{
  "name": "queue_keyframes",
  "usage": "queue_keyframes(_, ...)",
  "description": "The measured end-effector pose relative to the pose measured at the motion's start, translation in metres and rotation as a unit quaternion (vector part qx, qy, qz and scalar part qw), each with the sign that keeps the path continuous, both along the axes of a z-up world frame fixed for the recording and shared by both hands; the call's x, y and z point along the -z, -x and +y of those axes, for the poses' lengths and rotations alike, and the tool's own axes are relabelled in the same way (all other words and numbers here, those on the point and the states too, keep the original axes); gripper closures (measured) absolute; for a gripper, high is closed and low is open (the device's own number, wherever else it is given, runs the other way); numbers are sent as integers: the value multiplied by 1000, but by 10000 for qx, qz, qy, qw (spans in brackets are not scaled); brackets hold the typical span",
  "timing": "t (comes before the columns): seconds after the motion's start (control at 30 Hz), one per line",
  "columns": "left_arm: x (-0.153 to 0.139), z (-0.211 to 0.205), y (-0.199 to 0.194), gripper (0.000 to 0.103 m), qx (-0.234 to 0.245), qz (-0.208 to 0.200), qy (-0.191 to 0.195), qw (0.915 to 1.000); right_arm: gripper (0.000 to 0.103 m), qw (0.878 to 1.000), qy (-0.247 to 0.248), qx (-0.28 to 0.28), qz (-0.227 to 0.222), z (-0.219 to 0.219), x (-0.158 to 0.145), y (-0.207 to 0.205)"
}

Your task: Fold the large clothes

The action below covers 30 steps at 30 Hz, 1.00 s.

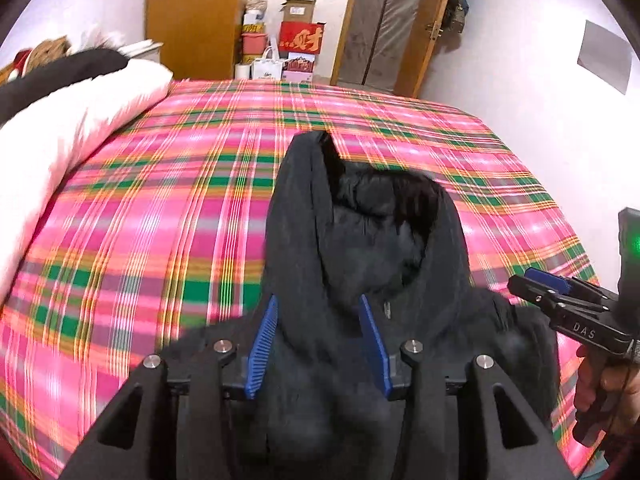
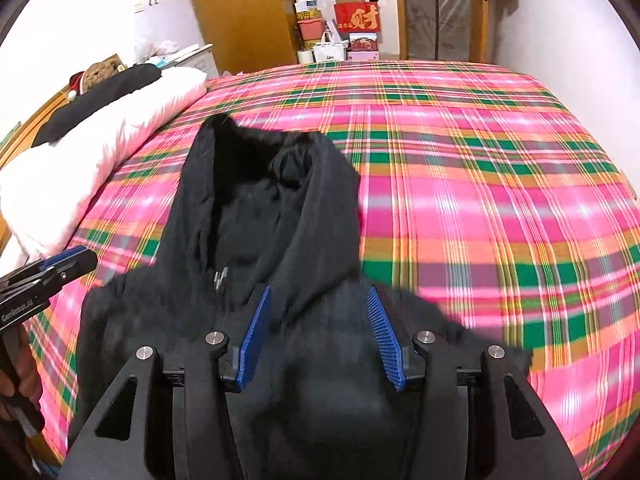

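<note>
Scene: a black hooded jacket (image 1: 360,264) lies on a bed (image 1: 160,208) with a pink, green and orange plaid cover, hood pointing away from both cameras.
Jacket: front side up, zipper pull (image 2: 220,276) showing at the neck; the hood (image 2: 276,168) stands open and rumpled (dark lining inside). The shoulders spread to either side in both views; the lower body and sleeves are hidden under the grippers.
Left gripper (image 1: 318,304): fingers spread wide, blue pads apart, poised over the jacket's chest just below the hood. No cloth is pinched between them, as far as the view shows.
Right gripper (image 2: 318,296): also spread wide, hovering over the right shoulder area beside the hood's base; nothing caught between its pads. In the left view it appears at the right edge, its tips seeming close together from that angle, so the wrist view is the better guide.
Surroundings: a white pillow (image 2: 104,128) with a dark item on it lies well apart at the left; boxes (image 2: 352,16) are stacked by the far wall.
Progress: early, by my reading. The jacket seems laid out flat but no fold is visible in the part shown.
Left to do: likely tuck the hood down, bring sleeves inward, then fold the body (none of this has begun in what can be seen).
</note>
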<state>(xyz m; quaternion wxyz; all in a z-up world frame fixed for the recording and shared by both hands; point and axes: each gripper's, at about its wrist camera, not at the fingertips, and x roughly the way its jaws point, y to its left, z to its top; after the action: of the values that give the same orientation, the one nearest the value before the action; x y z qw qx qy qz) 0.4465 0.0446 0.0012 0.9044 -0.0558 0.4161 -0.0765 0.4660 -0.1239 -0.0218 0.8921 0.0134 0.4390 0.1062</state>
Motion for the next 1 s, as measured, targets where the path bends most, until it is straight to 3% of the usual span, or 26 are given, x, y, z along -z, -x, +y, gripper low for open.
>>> queue_keyframes(0.17,11,-16,-64,58,115,144,-128,9997,53,9999,-98,45,56,7,2,-58)
queue_keyframes(0.37,39,-30,-120,58,-159,179,-571,9981,53,9997,157,161,95,13,16,-112)
queue_keyframes(0.47,49,-28,-139,58,-270,192,-599,9977,53,9993,269,209,177,15,26,-132)
queue_keyframes(0.5,50,-27,-142,66,-299,154,-577,9978,53,9992,270,203,230,15,30,-138)
queue_keyframes(0.53,51,-27,-144,82,-289,98,-526,9982,53,9991,270,179,280,16,33,-143)
queue_keyframes(0.6,52,-26,-146,94,-256,86,-490,9984,87,9990,244,71,359,20,35,-149)
queue_keyframes(0.63,51,-26,-144,96,-241,41,-466,9986,99,9990,213,32,385,22,35,-147)
queue_keyframes(0.73,42,-20,-132,98,-246,-180,-447,9985,99,9998,109,-110,107,23,17,-129)
queue_keyframes(0.83,23,-3,-109,99,-382,-426,-159,9982,99,9997,-17,-172,-153,17,-5,-107)
queue_keyframes(1.0,-13,26,-53,99,-520,-798,224,9952,99,9972,-472,-86,-573,-10,-46,-36)
